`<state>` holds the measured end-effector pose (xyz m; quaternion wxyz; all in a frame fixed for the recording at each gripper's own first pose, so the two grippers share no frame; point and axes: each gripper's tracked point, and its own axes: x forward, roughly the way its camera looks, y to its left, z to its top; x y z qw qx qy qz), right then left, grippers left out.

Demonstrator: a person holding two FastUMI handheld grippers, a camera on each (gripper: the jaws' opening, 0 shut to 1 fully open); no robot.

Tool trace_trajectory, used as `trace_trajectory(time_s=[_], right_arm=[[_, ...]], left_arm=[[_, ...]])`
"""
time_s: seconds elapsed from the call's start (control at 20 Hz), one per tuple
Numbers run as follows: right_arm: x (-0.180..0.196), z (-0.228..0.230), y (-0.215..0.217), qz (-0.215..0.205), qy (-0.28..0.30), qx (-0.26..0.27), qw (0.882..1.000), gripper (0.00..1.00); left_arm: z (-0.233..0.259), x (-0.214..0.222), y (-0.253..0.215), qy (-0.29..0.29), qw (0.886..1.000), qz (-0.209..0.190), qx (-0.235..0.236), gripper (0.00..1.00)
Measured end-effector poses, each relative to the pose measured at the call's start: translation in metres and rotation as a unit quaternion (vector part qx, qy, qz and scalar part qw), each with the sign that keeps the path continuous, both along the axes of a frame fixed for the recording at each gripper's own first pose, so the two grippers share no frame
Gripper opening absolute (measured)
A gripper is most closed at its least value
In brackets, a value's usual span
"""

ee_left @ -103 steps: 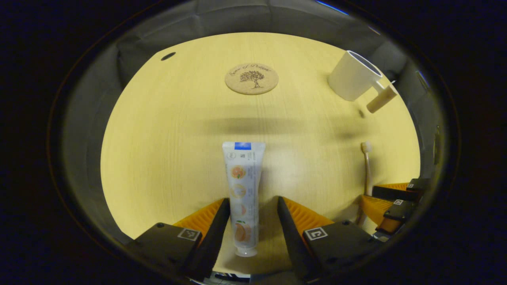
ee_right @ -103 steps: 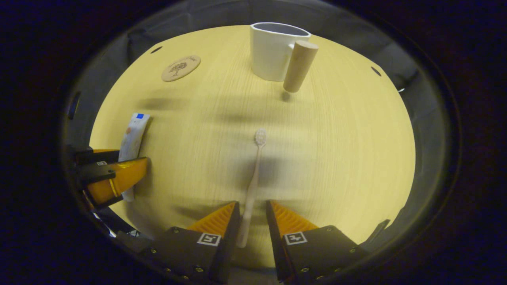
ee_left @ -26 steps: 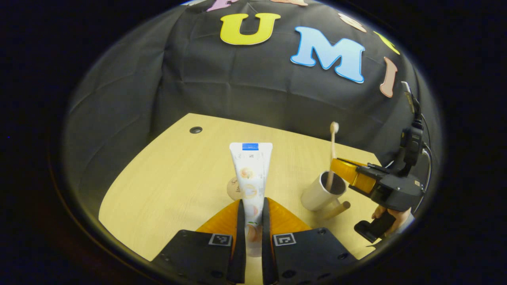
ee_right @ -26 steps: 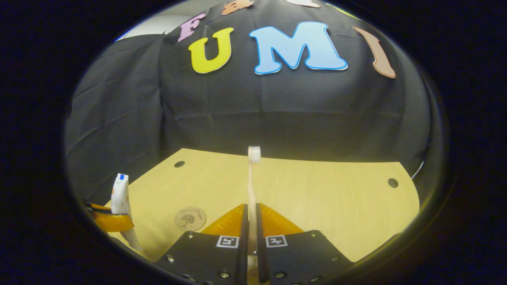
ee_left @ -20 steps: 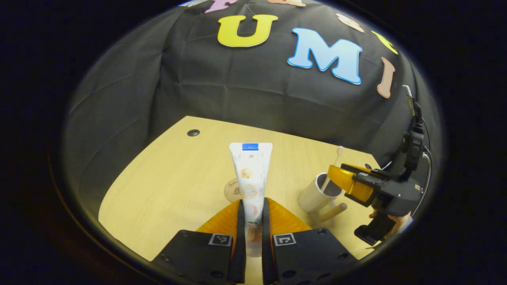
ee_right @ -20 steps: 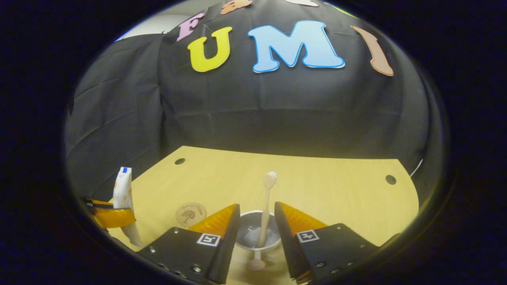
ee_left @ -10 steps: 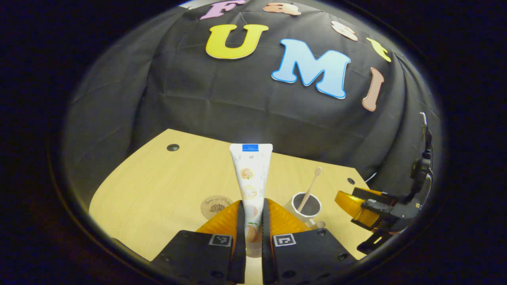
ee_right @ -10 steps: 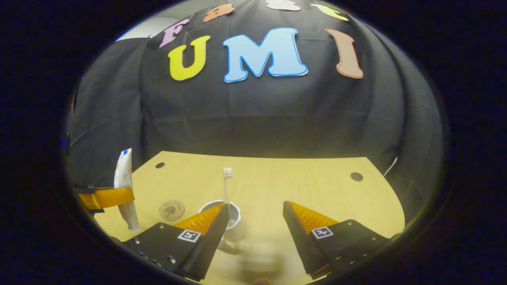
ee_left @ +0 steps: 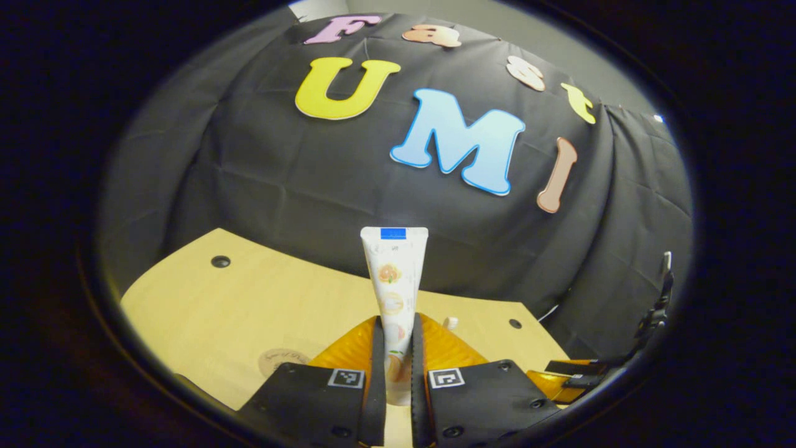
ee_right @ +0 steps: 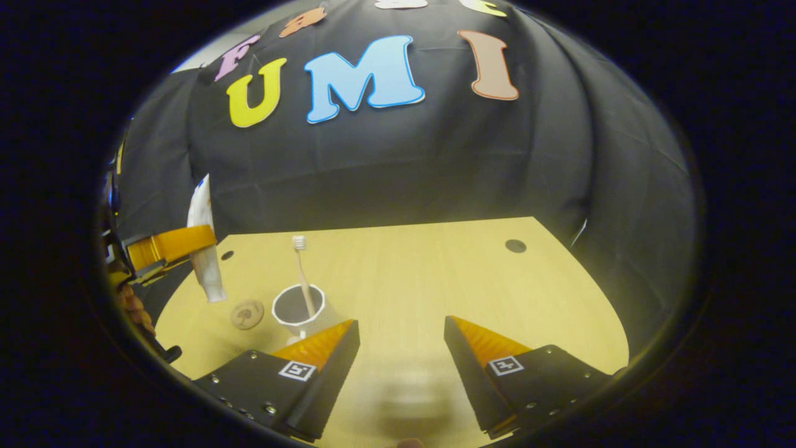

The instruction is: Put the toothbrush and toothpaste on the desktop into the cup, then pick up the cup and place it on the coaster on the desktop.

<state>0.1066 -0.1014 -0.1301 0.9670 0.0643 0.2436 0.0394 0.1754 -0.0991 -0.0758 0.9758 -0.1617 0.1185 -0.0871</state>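
Having let go of the toothbrush (ee_right: 301, 264), which now stands in the cup (ee_right: 298, 311) on the tabletop (ee_right: 435, 292) near the coaster (ee_right: 246, 314), the right gripper (ee_right: 401, 339) has drawn back with fingers spread, while the left gripper (ee_left: 397, 348) stays clamped on the upright toothpaste (ee_left: 394, 280).

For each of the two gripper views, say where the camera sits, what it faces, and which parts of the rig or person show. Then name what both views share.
Left gripper view: rides the left tool, facing the booth wall over the desk; its fingers clamp the toothpaste.
Right gripper view: rides the right tool, open, facing the desk; the cup with the toothbrush, a hand.
Shared: toothpaste, coaster, desk.
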Motion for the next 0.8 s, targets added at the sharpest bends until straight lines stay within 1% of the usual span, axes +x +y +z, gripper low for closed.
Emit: trace_trajectory(time_s=[0.15,0.45,0.5,0.65,0.7,0.75,0.8], right_arm=[[-0.005,-0.004,-0.011,-0.009,0.010,0.000,1.000,0.85],[-0.006,-0.010,-0.017,-0.011,0.022,0.003,1.000,0.86],[-0.006,-0.012,-0.014,-0.008,0.025,0.006,1.000,0.86],[-0.006,-0.016,-0.010,0.001,0.032,0.007,0.999,0.86],[-0.008,-0.017,-0.011,0.004,0.032,0.005,0.999,0.85],[-0.008,-0.017,-0.011,0.006,0.034,0.003,0.999,0.85],[-0.009,-0.019,-0.011,0.008,0.037,0.002,0.999,0.85]], left_arm=[[0.001,0.017,-0.017,-0.016,1.000,-0.017,-0.008,0.23],[-0.015,0.043,-0.045,-0.035,0.997,-0.032,-0.055,0.23],[-0.022,0.048,-0.050,-0.038,0.997,-0.034,-0.052,0.23],[-0.051,0.051,-0.062,-0.033,0.999,-0.034,-0.015,0.24],[-0.057,0.049,-0.066,-0.031,0.999,-0.036,-0.011,0.21],[-0.060,0.048,-0.071,-0.031,0.999,-0.040,-0.012,0.24],[-0.064,0.048,-0.074,-0.028,0.999,-0.043,-0.008,0.24]])
